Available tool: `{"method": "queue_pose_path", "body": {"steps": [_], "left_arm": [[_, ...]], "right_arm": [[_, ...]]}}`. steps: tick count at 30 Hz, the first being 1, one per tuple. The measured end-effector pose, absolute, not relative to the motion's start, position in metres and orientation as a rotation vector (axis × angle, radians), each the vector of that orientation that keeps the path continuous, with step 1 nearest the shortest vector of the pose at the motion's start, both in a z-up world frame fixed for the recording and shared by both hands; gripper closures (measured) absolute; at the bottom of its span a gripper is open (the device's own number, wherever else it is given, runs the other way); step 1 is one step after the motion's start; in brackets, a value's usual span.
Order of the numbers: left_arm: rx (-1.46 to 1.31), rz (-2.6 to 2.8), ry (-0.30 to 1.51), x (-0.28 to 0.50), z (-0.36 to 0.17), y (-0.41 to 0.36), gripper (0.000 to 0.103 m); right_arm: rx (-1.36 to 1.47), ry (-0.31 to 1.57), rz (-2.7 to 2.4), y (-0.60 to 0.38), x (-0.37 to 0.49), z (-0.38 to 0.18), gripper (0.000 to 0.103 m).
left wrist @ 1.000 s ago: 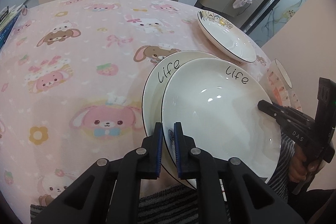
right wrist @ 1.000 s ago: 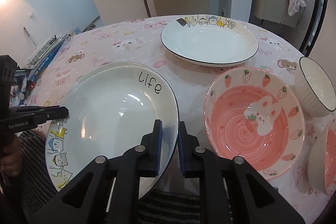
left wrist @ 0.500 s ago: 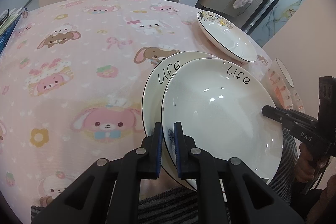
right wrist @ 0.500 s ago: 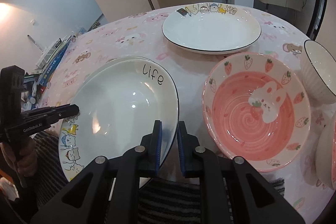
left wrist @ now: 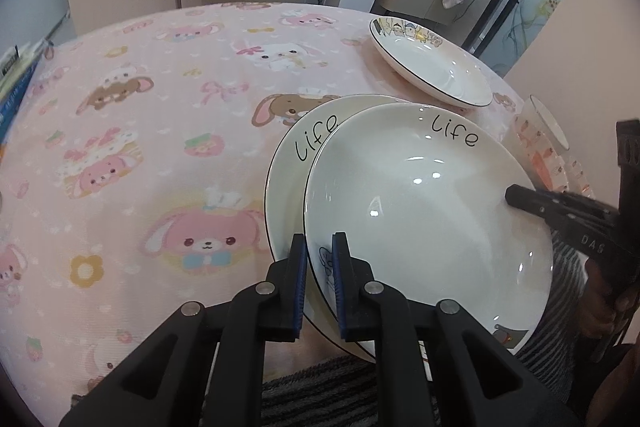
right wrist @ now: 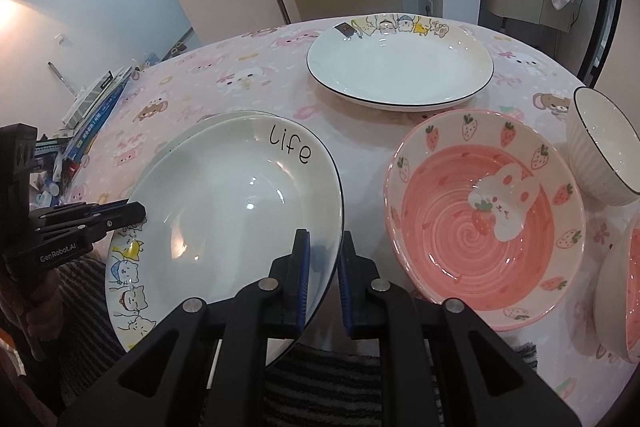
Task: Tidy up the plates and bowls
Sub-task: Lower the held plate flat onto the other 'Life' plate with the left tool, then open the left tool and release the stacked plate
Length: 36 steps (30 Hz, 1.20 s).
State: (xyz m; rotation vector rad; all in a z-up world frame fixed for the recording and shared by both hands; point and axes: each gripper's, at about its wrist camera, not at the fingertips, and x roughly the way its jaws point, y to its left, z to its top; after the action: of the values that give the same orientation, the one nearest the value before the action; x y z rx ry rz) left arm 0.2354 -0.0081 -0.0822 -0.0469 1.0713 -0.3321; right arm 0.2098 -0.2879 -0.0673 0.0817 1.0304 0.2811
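Observation:
A white "life" plate point(left wrist: 428, 211) is held by both grippers above a second "life" plate point(left wrist: 292, 171) that lies on the pink table. My left gripper point(left wrist: 320, 267) is shut on its left rim. My right gripper point(right wrist: 322, 267) is shut on its right rim; the plate also shows in the right wrist view point(right wrist: 236, 215). The held plate is offset toward me and to the right of the lower one. A third white plate with cartoon animals point(right wrist: 400, 67) sits farther back.
A pink strawberry-rabbit bowl point(right wrist: 484, 219) sits right of the held plate. A white ribbed bowl point(right wrist: 604, 147) and another pink bowl point(right wrist: 624, 287) are at the right edge. Books point(right wrist: 96, 99) lie at the table's left edge.
Both grippers have lifted a little with the plate; the view looks higher and farther back over the table. The grips have not changed.

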Motion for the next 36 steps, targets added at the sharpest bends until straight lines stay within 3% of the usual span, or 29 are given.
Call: {"method": "queue_pose_path", "body": {"steps": [21,31,32,34,36], "left_arm": [[-0.016,-0.169,0.928,0.230,-0.059,0.008,0.093],[-0.126,-0.189,0.994,0.238,-0.069,0.021,0.092],[-0.119,-0.181,0.985,0.238,-0.069,0.020,0.087],[-0.096,-0.167,0.978,0.237,-0.068,0.018,0.067],[-0.093,-0.167,0.966,0.236,-0.067,0.018,0.036]], "right_arm": [[0.042,1.048,0.315,-0.278,0.209,-0.072,0.089],[0.074,1.051,0.329,-0.283,0.212,-0.074,0.089],[0.080,1.047,0.331,-0.284,0.212,-0.073,0.089],[0.087,1.034,0.335,-0.285,0.211,-0.071,0.089],[0.080,1.014,0.335,-0.284,0.209,-0.068,0.088]]}}
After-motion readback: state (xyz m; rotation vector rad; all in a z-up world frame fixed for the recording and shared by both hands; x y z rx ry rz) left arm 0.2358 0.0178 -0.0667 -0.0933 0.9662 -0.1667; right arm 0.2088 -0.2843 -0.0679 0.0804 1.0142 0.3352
